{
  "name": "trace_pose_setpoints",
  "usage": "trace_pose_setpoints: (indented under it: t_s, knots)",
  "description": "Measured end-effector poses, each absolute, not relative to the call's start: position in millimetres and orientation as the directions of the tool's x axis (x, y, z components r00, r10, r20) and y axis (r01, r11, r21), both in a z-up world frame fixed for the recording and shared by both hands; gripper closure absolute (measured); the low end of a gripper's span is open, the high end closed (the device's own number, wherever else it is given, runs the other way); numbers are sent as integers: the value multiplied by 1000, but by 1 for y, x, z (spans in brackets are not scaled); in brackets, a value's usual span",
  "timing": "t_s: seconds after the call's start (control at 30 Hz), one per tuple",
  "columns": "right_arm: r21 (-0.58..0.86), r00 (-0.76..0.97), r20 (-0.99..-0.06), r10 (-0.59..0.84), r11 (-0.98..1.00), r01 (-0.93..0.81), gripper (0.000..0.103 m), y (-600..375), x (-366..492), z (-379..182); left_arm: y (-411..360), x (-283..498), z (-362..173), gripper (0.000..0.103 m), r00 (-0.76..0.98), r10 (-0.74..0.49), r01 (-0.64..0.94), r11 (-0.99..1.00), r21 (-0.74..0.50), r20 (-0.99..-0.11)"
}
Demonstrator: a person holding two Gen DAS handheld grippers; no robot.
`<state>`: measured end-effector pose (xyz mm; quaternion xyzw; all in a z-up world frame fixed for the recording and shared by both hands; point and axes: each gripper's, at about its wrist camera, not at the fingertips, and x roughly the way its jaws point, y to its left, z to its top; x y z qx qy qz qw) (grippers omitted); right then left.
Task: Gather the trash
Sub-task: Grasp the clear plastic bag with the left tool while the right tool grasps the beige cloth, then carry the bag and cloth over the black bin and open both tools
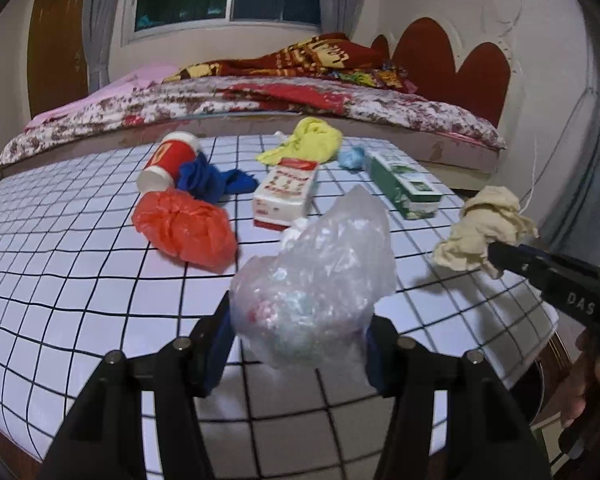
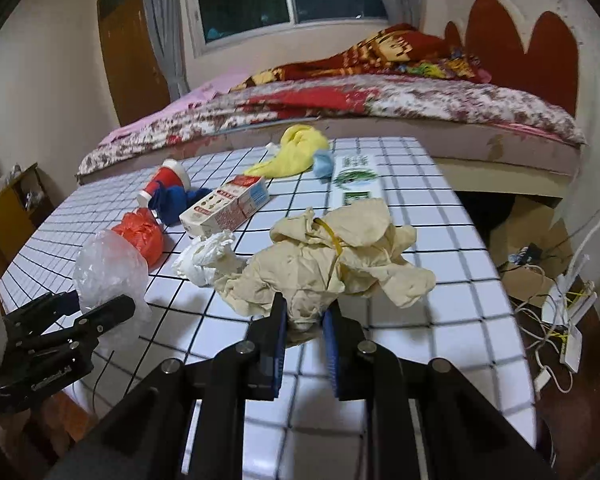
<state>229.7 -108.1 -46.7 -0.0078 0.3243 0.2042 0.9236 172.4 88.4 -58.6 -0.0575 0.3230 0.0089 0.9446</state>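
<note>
So both grippers have something pinched. The left gripper has its jaws closed about halfway around a crumpled clear plastic bag, which sits between the blue pads and looks lifted off the checked tablecloth; from the right wrist view the same bag shows at the near left edge of the table, with the left gripper clamped on it. The right gripper is squeezed down narrow on the bottom of a wad of beige crumpled paper with a thin yellow band on it, and in the left wrist view that wad hangs off the black fingertips out past the near right side of the table. The rest of the trash lies on the cloth: a small white tissue ball just left of the beige wad, an orange plastic bag in the middle left, a blue rag touching a tipped-over red paper cup behind it, a red and white carton lying in the centre, a green and white box to its right, and at the far edge a yellow cloth with a little light blue wad beside it. A bed with a floral cover runs along behind the table.
</note>
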Motion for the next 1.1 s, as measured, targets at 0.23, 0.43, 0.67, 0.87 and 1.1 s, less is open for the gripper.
trace_pose_setpoints:
  t_s: [0.23, 0.43, 0.67, 0.87, 1.1]
  knots:
    - [137, 756, -560, 338, 938, -318, 85, -158, 193, -31, 53, 155, -46, 46, 814, -55, 6, 996, -86, -578]
    - [148, 783, -548, 295, 955, -257, 84, -200, 161, -25, 21, 147, -44, 46, 810, -105, 76, 994, -75, -577]
    - [155, 795, -559, 238, 971, -181, 84, -244, 132, -30, -23, 135, -41, 46, 795, -185, 174, 982, -74, -577]
    - [167, 793, -577, 197, 979, -121, 84, -275, 110, -39, -60, 125, -42, 46, 775, -241, 248, 966, -69, -584]
    - [173, 796, -587, 148, 983, -56, 84, -312, 87, -45, -100, 114, -46, 46, 744, -298, 324, 944, -68, -598]
